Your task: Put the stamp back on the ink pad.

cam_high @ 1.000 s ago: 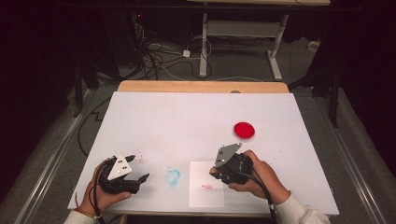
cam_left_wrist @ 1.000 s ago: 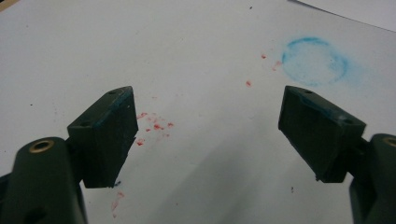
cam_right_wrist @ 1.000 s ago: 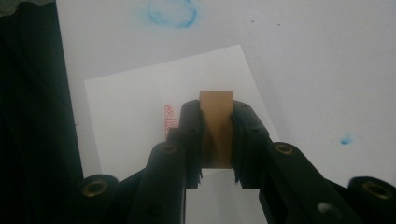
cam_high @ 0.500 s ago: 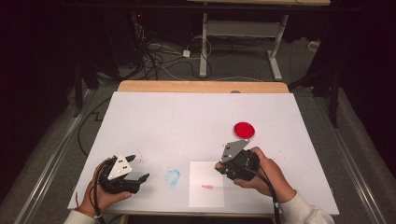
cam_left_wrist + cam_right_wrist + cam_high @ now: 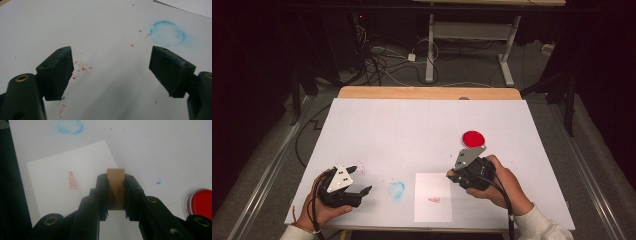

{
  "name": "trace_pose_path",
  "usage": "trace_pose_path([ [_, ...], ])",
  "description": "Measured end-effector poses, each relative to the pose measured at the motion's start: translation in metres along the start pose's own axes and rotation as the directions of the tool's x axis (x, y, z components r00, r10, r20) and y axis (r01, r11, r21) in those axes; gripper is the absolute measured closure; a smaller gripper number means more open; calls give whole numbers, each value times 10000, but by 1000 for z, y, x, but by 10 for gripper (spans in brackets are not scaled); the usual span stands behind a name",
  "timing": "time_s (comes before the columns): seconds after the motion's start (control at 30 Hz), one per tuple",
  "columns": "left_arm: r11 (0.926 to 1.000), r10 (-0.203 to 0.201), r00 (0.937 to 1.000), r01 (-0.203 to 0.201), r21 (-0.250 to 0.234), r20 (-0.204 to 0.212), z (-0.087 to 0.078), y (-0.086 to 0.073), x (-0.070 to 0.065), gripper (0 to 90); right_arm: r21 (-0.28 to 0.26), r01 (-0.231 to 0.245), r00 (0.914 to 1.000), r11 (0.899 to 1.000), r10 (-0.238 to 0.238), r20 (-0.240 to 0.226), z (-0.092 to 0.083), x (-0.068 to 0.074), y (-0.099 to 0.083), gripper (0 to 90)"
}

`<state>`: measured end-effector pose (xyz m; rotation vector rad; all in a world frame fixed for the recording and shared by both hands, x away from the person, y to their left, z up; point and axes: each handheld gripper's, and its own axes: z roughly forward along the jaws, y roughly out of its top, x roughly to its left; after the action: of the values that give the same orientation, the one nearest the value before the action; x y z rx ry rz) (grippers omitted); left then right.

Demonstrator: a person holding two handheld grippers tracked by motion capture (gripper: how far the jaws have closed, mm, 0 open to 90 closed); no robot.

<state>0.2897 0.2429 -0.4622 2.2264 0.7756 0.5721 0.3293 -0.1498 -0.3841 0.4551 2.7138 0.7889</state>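
Note:
My right gripper (image 5: 452,175) (image 5: 116,192) is shut on a small tan wooden stamp block (image 5: 115,187), held just over the right edge of a white paper sheet (image 5: 432,197) (image 5: 57,192). A red stamp imprint (image 5: 73,180) (image 5: 434,200) sits on that sheet. A round red ink pad (image 5: 473,138) (image 5: 201,201) lies beyond the right hand. My left gripper (image 5: 361,179) (image 5: 110,67) rests open at the front left, with nothing between its pads (image 5: 60,72).
A blue ring-shaped smudge (image 5: 396,189) (image 5: 167,33) (image 5: 70,126) marks the white table cover (image 5: 412,130) between the two grippers. Red ink specks (image 5: 82,67) dot the surface near the left gripper. Cables and desk legs stand on the floor behind the table.
The right gripper with the stamp block has drifted slightly right, off the middle of the paper and nearer the red ink pad. The left gripper has stayed put.

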Motion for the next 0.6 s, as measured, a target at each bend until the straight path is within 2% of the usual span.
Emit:
trace_pose_path([
  [0.27, 10000, 84, 10000, -84, 29, 3, 0, 0, -1, 193, 68, -199, 9993, 9998, 197, 329, -3, -8, -4, 760],
  [0.3, 10000, 90, 10000, -90, 26, 14, 0, 0, -2, 193, -1, -347, 9985, 9994, 347, 426, -4, -9, -5, 760],
  [0.5, 9999, 97, 10000, -97, 41, 2, 0, 1, -4, 193, -9, -623, 9947, 9981, 622, 816, -11, -25, -11, 760],
  [0.6, 9999, 149, 9999, -149, 68, 14, 0, 1, -5, 193, -45, -929, 9887, 9957, 928, 1175, -16, -34, -11, 760],
])
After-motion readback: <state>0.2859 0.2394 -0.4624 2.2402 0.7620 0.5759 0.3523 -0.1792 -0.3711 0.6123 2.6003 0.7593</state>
